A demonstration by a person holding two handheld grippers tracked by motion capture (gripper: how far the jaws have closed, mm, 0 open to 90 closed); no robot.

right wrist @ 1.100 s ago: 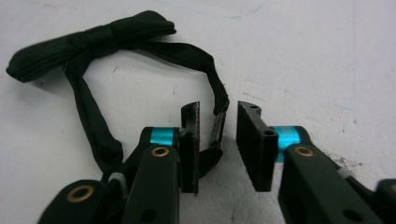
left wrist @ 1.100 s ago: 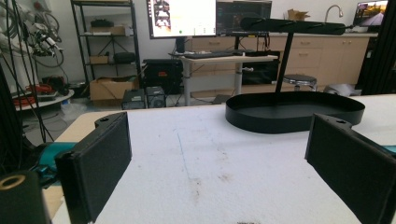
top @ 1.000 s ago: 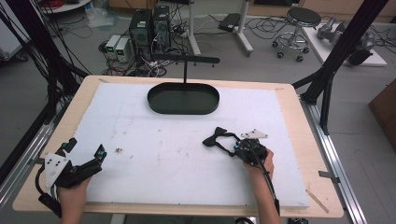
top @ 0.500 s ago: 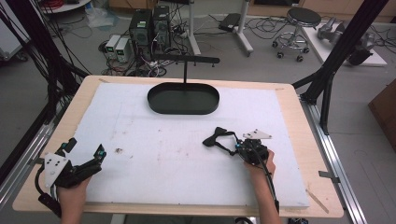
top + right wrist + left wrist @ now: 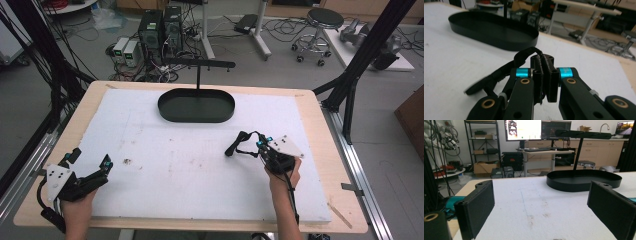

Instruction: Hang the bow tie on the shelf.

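A black floppy strap (image 5: 236, 145) lies on the white mat right of the middle, looping up to my right gripper (image 5: 259, 146). In the right gripper view the right gripper (image 5: 545, 75) is shut on one end of the strap (image 5: 499, 72), and the rest trails left onto the mat. My left gripper (image 5: 91, 158) rests near the mat's front left corner. It stands wide open, and the left gripper view shows only bare mat between the two pads of the left gripper (image 5: 544, 206). A black oval tray (image 5: 165, 108) sits at the far middle.
A black T-shaped stand (image 5: 199, 64) rises behind the tray (image 5: 584, 185), its bar (image 5: 584, 134) overhead. The tray (image 5: 499, 37) looks empty inside. A small dark speck (image 5: 126, 161) marks the white mat (image 5: 165, 190). The wooden table edge (image 5: 337, 150) frames the mat.
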